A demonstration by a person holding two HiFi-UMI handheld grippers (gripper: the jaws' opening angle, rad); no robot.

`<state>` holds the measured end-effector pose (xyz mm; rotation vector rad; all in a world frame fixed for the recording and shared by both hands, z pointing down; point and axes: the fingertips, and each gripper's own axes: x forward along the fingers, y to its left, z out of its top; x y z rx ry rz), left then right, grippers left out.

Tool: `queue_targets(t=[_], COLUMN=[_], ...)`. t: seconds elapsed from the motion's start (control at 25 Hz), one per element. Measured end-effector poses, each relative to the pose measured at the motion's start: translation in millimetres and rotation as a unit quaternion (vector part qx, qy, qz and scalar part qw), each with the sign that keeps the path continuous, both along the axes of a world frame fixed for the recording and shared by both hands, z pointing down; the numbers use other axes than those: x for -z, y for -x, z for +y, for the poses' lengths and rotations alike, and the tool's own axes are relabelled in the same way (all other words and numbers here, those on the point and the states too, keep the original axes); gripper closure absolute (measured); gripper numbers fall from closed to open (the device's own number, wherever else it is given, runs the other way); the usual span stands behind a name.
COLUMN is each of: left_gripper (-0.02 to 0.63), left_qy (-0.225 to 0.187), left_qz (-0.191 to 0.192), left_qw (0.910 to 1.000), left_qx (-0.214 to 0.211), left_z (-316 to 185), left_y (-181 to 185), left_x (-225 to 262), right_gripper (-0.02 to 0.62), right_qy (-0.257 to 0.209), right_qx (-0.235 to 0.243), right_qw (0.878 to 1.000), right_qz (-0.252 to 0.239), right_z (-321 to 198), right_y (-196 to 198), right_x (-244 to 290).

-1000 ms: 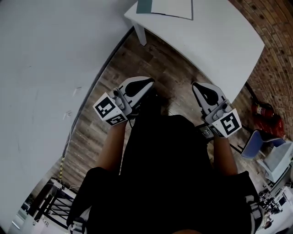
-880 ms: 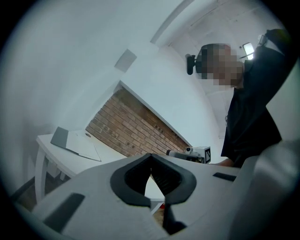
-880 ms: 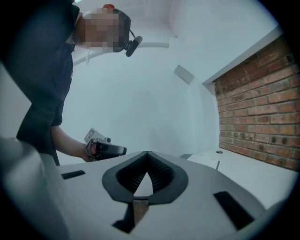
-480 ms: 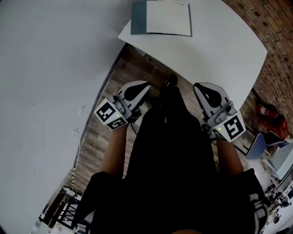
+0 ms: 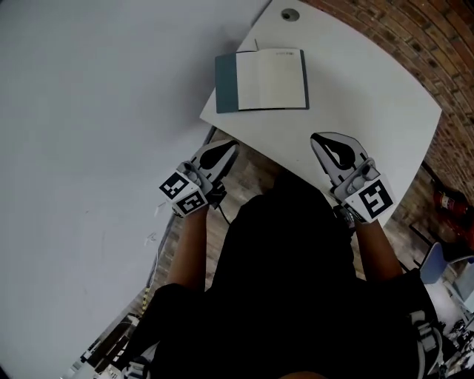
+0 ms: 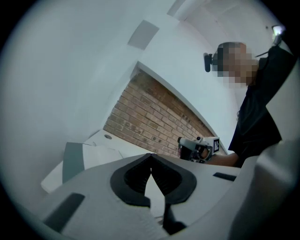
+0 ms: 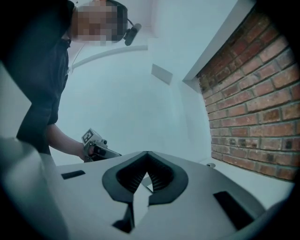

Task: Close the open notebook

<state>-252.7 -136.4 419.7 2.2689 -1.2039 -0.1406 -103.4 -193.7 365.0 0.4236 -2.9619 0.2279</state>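
Observation:
The open notebook lies flat on the white table, near its left corner, pale pages up and a teal cover edge at its left. My left gripper is shut and empty, just short of the table's near edge below the notebook. My right gripper is also shut and empty, over the table's near edge to the notebook's lower right. In the left gripper view the closed gripper points at the teal cover. In the right gripper view the closed gripper faces the wall, with the left gripper at the left.
A round grommet hole sits in the table beyond the notebook. A brick wall runs behind the table and a white wall along the left. Wooden floor shows below the table edge, and a red fire extinguisher stands at the right.
Both grippers have moved forward toward the table, still shut. The table and notebook have come closer and now show fully in the head view.

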Motion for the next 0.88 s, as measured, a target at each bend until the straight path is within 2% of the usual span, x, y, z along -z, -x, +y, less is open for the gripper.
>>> queue_targets(t=[0.12, 0.24, 0.4, 0.52, 0.68, 0.76, 0.88], left_gripper=[0.589, 0.589, 0.589, 0.589, 0.588, 0.588, 0.586], left_qy=[0.014, 0.017, 0.037, 0.054, 0.081, 0.096, 0.111], left_qz=[-0.022, -0.025, -0.043, -0.045, -0.077, -0.073, -0.07], left_qw=[0.9996, 0.9991, 0.9975, 0.9967, 0.9932, 0.9924, 0.9913], left_qx=[0.012, 0.028, 0.041, 0.041, 0.035, 0.027, 0.008], left_z=[-18.8, -35.8, -53.6, -72.7, -98.3, -112.6, -136.4], left_y=[11.7, 29.2, 57.6, 78.9, 107.8, 122.9, 141.8], left_x=[-6.6, -0.6, -2.9, -13.2, -43.3, -62.5, -84.8], right_gripper=[0.592, 0.592, 0.592, 0.592, 0.592, 0.592, 0.592], right_qy=[-0.006, -0.008, -0.005, 0.001, 0.018, 0.025, 0.036], right_qx=[0.002, 0.004, -0.02, -0.04, -0.055, -0.065, -0.088], right_qw=[1.0, 1.0, 1.0, 0.999, 0.998, 0.996, 0.994], right_qz=[0.017, 0.01, 0.0, -0.005, 0.035, 0.051, 0.051], right_z=[-18.6, -34.7, -56.5, -73.2, -87.0, -92.2, -100.2], right_y=[-4.9, -3.5, -4.4, 1.1, 13.4, 24.8, 44.3], right_x=[-10.7, -12.6, -16.4, -22.1, -43.8, -53.4, -58.9])
